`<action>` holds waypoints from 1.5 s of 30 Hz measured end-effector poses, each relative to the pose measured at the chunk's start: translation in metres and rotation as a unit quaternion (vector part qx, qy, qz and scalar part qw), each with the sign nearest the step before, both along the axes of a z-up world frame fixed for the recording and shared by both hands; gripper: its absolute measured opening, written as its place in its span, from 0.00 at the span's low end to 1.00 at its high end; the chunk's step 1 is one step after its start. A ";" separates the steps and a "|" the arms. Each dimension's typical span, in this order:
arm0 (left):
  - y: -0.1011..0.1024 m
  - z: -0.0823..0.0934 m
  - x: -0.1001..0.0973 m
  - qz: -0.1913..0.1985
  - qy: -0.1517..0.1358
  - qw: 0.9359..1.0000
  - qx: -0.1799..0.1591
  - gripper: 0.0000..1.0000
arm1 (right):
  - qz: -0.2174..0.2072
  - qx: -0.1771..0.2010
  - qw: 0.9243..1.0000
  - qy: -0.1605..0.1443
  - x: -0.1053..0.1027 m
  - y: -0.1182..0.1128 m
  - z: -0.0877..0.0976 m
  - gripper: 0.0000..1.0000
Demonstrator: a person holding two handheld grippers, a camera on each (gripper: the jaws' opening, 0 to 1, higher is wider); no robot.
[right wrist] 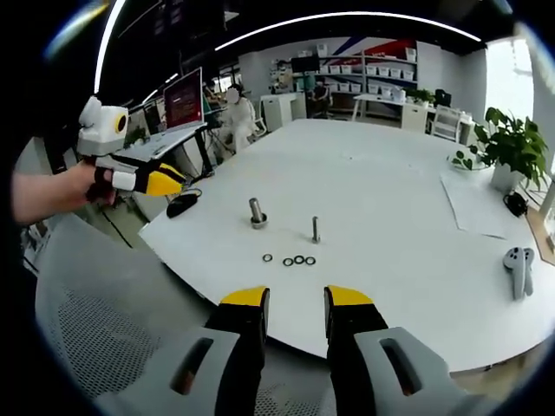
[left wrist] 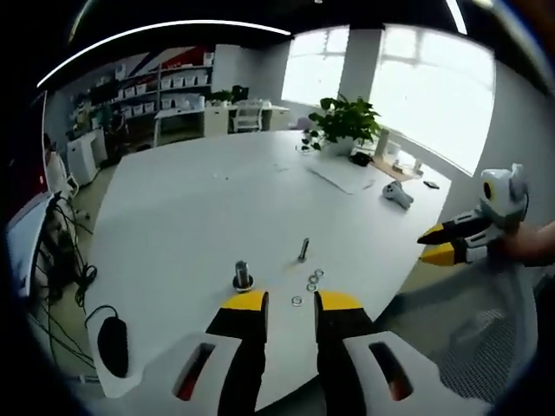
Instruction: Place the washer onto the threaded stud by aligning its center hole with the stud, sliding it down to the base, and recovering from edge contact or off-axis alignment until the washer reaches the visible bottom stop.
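Both grippers, left (left wrist: 292, 302) and right (right wrist: 297, 297), stand spread and empty. Washers (right wrist: 289, 260) lie flat on the table (right wrist: 408, 199), just before the stud (right wrist: 316, 229). Judged light, stiff, thin, slippery: pinch one across its rim edges.

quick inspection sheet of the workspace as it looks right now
surface: white table, mostly bare
job's things: four washers lying flat in a loose row; thin stud upright behind them; thicker bolt upright, apart from the stud; no washer on either
clutter: controller, papers, plant, mouse at the edge
grippers: left gripper and right gripper both open, empty, short of the washers
cables: bundle off the table's side
surroundings: shelves, laptop, mesh chair
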State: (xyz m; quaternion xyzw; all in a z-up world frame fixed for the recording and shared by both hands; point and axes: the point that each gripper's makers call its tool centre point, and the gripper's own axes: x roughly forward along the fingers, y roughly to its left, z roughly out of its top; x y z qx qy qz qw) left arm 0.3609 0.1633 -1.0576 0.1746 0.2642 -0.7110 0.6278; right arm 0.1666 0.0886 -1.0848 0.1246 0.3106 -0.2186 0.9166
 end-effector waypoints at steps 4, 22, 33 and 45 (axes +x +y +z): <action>0.012 -0.003 -0.002 -0.019 -0.019 1.000 0.008 0.20 | 0.000 0.001 1.000 0.018 -0.003 -0.001 -0.007 0.28; 0.044 0.002 -0.001 -0.024 -0.024 0.999 0.007 0.23 | -0.007 0.006 0.999 0.044 -0.009 -0.002 -0.016 0.29; 0.064 0.012 0.013 -0.003 -0.017 1.000 -0.013 0.24 | -0.013 0.000 0.999 0.046 -0.010 -0.003 -0.013 0.29; 0.068 0.000 0.003 -0.028 -0.037 0.999 -0.014 0.23 | -0.008 -0.002 0.999 0.052 -0.011 -0.001 -0.015 0.29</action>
